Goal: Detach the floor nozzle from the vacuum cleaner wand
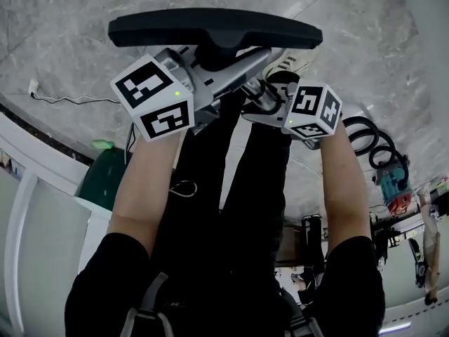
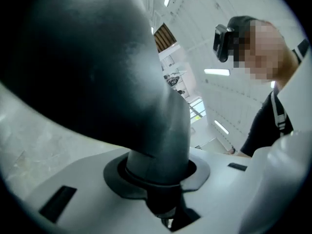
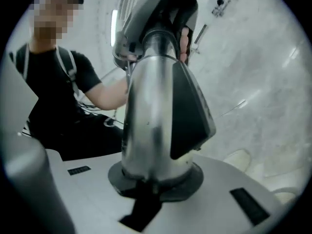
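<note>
The dark floor nozzle (image 1: 214, 28) hangs crosswise over the floor, lifted in front of the person. My left gripper (image 1: 214, 76) is shut on the nozzle's dark neck (image 2: 156, 130), which fills the left gripper view between the white jaws. My right gripper (image 1: 263, 97) is shut on the silver wand end (image 3: 151, 116) with its dark release tab (image 3: 190, 116). In the right gripper view the left gripper (image 3: 146, 13) shows beyond the wand's far end. Whether neck and wand are still joined is hidden between the two grippers.
Grey marble floor (image 1: 393, 41) lies below. A white cable (image 1: 70, 100) runs at the left, beside a green object (image 1: 105, 177). Black hose coils (image 1: 368, 142) and orange and teal tools (image 1: 394, 188) lie at the right. The person's pale shoe (image 1: 286, 63) is under the grippers.
</note>
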The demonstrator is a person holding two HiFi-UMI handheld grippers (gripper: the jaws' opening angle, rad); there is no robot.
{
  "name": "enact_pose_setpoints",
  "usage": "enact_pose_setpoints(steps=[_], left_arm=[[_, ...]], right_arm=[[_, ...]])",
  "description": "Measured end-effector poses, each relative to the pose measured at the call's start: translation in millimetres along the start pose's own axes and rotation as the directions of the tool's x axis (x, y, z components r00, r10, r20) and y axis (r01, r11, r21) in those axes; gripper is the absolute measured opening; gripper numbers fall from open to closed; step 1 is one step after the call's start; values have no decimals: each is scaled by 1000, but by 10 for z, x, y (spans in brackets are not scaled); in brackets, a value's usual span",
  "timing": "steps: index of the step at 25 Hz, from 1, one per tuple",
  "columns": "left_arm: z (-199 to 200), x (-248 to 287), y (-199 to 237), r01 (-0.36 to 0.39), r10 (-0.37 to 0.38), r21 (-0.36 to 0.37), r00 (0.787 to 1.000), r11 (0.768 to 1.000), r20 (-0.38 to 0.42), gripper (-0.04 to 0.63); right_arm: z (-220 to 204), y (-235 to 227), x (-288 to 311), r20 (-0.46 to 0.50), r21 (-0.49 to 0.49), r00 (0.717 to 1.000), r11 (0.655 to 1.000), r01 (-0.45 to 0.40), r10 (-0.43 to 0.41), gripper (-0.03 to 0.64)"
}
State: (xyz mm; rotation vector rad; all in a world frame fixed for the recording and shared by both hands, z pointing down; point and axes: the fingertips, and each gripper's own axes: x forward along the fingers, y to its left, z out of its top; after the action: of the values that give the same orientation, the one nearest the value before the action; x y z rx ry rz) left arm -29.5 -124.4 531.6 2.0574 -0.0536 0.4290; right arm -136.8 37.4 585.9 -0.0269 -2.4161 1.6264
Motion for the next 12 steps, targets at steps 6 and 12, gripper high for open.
enact_pose_setpoints(steps=[6,12], left_arm=[[116,-47,-190,246,-246,-33,969,969,11,124],[814,-608,940,-36,100,-252,965,967,243,123]], right_arm=[[106,472,-147,21,137,947,938,-320,320,57],[-507,-727,-387,-65,-123,624,627,769,-779,55]])
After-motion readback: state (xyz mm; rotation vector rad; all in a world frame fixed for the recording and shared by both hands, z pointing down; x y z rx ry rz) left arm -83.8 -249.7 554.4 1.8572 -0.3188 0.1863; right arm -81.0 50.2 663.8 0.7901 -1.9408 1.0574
